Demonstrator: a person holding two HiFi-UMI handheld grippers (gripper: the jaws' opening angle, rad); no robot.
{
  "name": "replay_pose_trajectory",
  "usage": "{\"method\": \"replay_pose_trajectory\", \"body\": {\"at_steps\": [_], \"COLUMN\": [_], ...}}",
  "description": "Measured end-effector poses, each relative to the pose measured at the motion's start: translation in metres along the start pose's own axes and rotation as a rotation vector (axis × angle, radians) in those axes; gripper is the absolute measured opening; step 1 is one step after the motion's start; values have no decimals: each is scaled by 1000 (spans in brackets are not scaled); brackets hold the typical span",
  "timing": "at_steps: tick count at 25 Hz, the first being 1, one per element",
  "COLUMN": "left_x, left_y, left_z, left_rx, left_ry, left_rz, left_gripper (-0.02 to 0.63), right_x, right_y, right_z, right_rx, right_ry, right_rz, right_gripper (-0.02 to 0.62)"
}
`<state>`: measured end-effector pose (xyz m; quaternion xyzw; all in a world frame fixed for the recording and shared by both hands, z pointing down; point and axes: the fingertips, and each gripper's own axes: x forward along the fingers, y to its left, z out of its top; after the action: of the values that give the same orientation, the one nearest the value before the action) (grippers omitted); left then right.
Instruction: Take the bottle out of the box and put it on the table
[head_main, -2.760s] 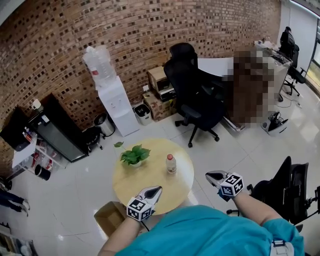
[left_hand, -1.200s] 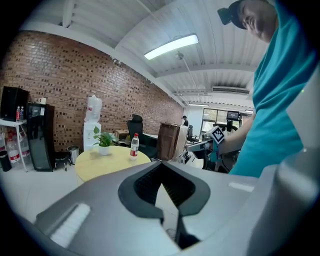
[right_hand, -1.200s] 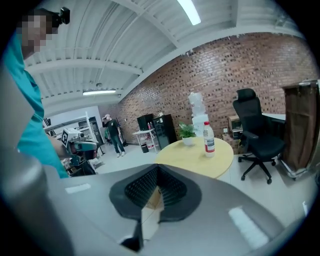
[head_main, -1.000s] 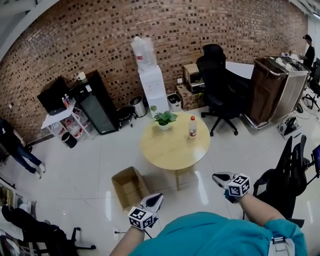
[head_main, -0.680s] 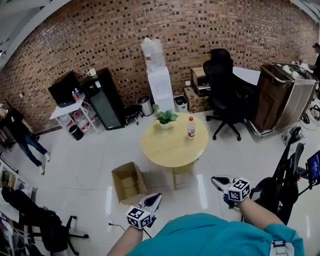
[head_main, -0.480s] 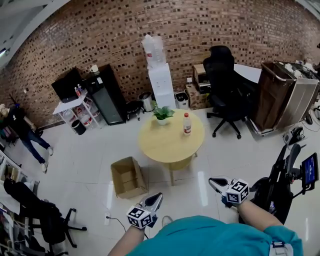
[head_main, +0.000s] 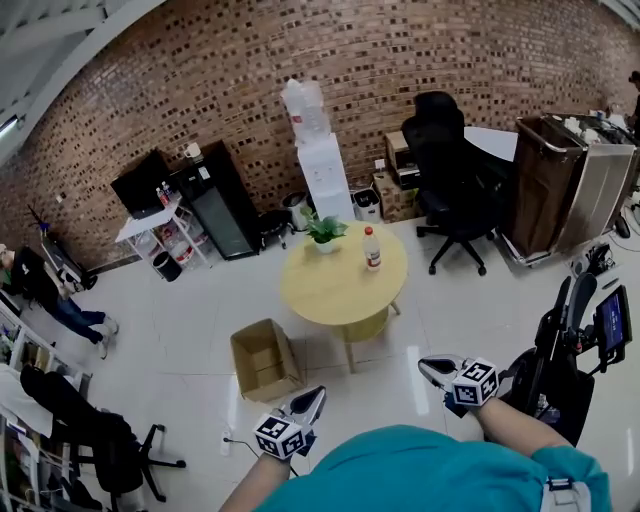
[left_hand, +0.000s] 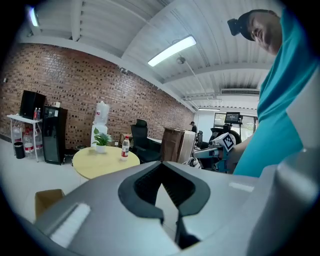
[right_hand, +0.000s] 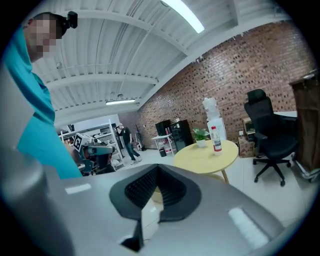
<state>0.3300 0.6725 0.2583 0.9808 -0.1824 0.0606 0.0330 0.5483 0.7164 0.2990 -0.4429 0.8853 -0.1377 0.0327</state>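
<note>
I'm further back from the round table (head_main: 335, 295) than before. The cardboard box (head_main: 265, 360) on the floor looks empty. My left gripper (head_main: 316, 394) is closed on nothing. The water bottle (head_main: 372, 247) stands on the table, so I judge the task done. My right gripper (head_main: 427, 366) is closed and empty too.

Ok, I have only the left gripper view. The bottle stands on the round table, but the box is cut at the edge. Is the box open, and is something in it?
Observer: In the head view the cardboard box sits on the floor beside the table, flaps open; I see nothing inside.
Operator: And the right gripper? For me it is too small to judge.
Observer: The right gripper view shows its jaws shut, with nothing between them.
</note>
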Motion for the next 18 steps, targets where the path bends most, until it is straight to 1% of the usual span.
{"method": "replay_pose_trajectory", "body": {"at_steps": [4,6,11,18], "left_x": [-17,-22,-23,-27], "left_y": [10,18,32,37], "left_z": [3,-2,-1,8], "left_rx": [-3,-16,-6,-14], "left_ry": [-17,-23,-36,-53], "left_rz": [-3,-4,-23,-31], "left_gripper": [0,0,0,0], "right_x": [13,20,35,42], "right_y": [20,26,28,35], "right_z": [1,0,0,3], "right_rx": [-23,-40,-65,-86], "right_ry": [14,17,25,53], "right_rz": [4,6,1,3], "right_gripper": [0,0,0,0]}}
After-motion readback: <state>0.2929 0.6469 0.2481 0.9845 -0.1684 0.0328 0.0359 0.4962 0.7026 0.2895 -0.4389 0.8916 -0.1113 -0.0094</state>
